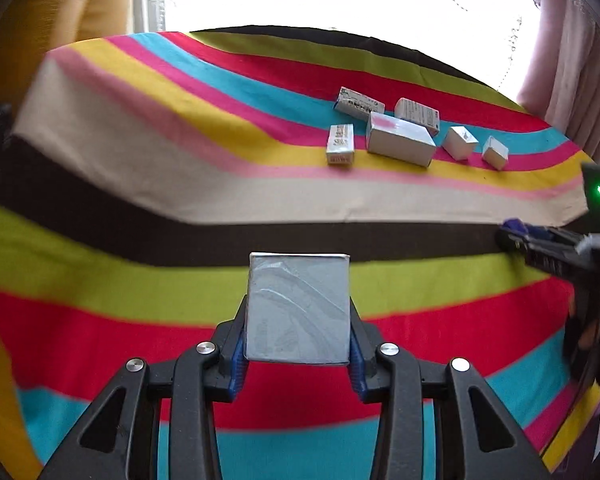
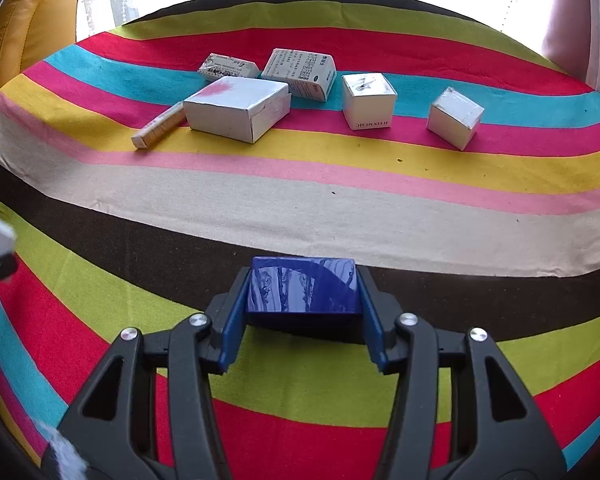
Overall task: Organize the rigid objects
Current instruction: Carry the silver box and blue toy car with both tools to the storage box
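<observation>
The left gripper [image 1: 298, 354] points steeply down over the striped multicolour cloth [image 1: 140, 320], its blue pads clamped on the sides of a pale grey-white cardboard box [image 1: 298, 308]. The right gripper [image 2: 304, 320], angled down likewise, grips a glossy dark blue rectangular box [image 2: 303, 286] by both ends. Six white cardboard boxes lie grouped on the far stripes; one small cube [image 2: 369, 100] reads "JEYIN MUSIC". Other print is illegible.
</observation>
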### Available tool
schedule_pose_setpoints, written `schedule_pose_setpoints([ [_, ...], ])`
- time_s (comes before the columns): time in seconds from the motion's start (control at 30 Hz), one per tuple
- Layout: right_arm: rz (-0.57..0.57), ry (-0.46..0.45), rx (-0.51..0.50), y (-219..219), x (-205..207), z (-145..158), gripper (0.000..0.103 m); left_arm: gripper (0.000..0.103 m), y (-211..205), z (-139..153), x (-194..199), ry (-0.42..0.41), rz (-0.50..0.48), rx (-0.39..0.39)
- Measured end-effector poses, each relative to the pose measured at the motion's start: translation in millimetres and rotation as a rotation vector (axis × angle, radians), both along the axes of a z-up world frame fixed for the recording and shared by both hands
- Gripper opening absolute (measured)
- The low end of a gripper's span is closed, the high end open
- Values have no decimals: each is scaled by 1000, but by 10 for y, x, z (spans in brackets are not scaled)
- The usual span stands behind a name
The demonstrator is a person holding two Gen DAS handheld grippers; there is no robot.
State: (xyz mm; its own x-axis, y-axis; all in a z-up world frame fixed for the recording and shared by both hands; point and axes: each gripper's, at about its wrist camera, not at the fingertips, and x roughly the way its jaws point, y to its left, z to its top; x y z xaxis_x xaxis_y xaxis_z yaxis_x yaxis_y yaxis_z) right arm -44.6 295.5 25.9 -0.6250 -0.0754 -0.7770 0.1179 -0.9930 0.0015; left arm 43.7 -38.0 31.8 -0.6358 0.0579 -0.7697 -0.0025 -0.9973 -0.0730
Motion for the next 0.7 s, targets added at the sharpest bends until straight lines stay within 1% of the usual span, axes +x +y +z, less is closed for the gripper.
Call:
schedule_pose_setpoints([
  [0.1, -1, 1, 11, -11, 2, 6, 54, 41, -78, 23, 199, 8, 26, 33],
  [0.17, -2, 1, 15, -15, 4, 8, 54, 41, -46, 5, 225, 13, 29, 25],
  [0.23, -4, 1, 17, -18, 7, 13, 54, 41, -40, 4, 343, 26, 27, 21],
  [0.33, -44, -23, 21, -45, 70, 39, 54, 41, -8, -10, 462, 31, 13, 21],
  [0.4, -55, -39, -19, -117, 198, 68, 54, 41, -8, 2, 544, 42, 10, 16],
  [0.5, -27, -46, -20, -369, 417, 112, 54, 41, -30, 2, 600, 46, 12, 29],
  [0.6, -3, -49, -54, -609, 669, 161, 54, 41, -32, 13, 645, 54, 11, 22],
  [0.7, 29, -50, -47, -843, 893, 182, 54, 41, -43, 11, 685, 54, 13, 24],
])
